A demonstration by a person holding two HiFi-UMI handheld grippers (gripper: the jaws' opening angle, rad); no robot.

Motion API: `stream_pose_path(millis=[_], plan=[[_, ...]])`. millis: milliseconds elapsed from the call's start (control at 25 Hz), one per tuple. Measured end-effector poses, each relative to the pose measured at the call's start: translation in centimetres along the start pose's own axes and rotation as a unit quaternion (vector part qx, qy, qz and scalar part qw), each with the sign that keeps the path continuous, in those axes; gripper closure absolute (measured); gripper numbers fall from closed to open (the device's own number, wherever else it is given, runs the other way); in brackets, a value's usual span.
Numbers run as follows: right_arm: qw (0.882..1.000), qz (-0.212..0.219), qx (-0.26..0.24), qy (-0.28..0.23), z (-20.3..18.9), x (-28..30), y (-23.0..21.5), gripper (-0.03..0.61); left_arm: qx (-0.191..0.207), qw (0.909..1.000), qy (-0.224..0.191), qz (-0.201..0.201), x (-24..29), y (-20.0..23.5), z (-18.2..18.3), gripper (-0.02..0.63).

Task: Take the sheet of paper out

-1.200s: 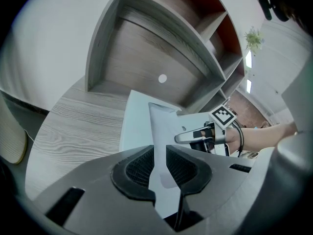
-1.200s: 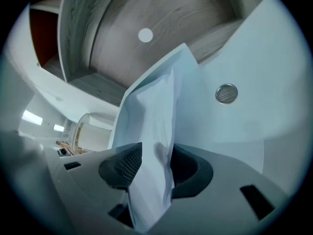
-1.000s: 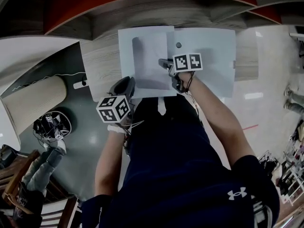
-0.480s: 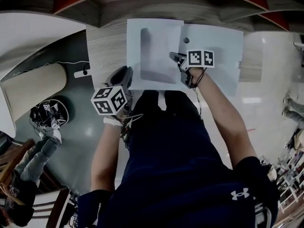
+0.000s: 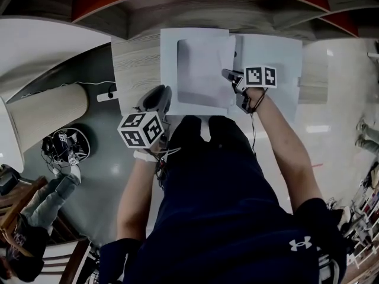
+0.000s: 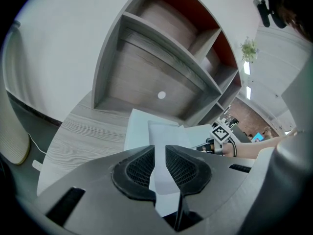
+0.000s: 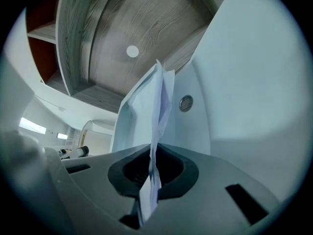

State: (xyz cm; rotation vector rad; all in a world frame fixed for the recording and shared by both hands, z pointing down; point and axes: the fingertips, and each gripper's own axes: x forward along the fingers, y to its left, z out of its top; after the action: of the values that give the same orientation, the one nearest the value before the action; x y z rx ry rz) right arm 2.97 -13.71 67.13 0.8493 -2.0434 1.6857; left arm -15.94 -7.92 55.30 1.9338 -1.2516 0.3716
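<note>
Your right hand-held gripper [image 5: 230, 74] has its jaws pressed together on the right edge of the sheet of paper [image 5: 201, 70], which stands edge-on and slightly crumpled between the pads in the right gripper view [image 7: 152, 168]. The sheet [image 7: 157, 102] rises at that pinched edge from the open pale document folder [image 5: 278, 58], which lies flat on the wood-grain surface [image 5: 133, 64] in front of you. The rest of the sheet lies over the folder's left half. The folder's right flap [image 7: 244, 82] spreads out beside your right jaws, with a round snap button [image 7: 186, 103] near the fold. Your left hand-held gripper [image 5: 159, 93] is at the folder's near left corner. Its jaws [image 6: 160, 165] are only narrowly apart and grip nothing, with white paper [image 6: 161, 136] showing through the slit between them. Beyond the folder, a curved shelf unit [image 6: 161, 58] with red back panels stands at the far edge of the surface.
</note>
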Motion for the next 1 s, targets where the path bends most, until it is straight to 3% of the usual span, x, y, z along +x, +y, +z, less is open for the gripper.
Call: stream_pose_path(millis=[520, 1000], plan=[[1.0, -0.019, -0.009, -0.007, 0.1, -4.2, -2.2, 0.563, 0.017, 0.9998, 0.006, -0.009, 0.5, -1.7, 0.5, 0.535], [0.999, -0.011, -0.003, -0.04, 0.2, -7.7, -2.4, 0.563, 0.029, 0.9993, 0.01, -0.023, 1.2, -2.9, 0.7, 0.536]])
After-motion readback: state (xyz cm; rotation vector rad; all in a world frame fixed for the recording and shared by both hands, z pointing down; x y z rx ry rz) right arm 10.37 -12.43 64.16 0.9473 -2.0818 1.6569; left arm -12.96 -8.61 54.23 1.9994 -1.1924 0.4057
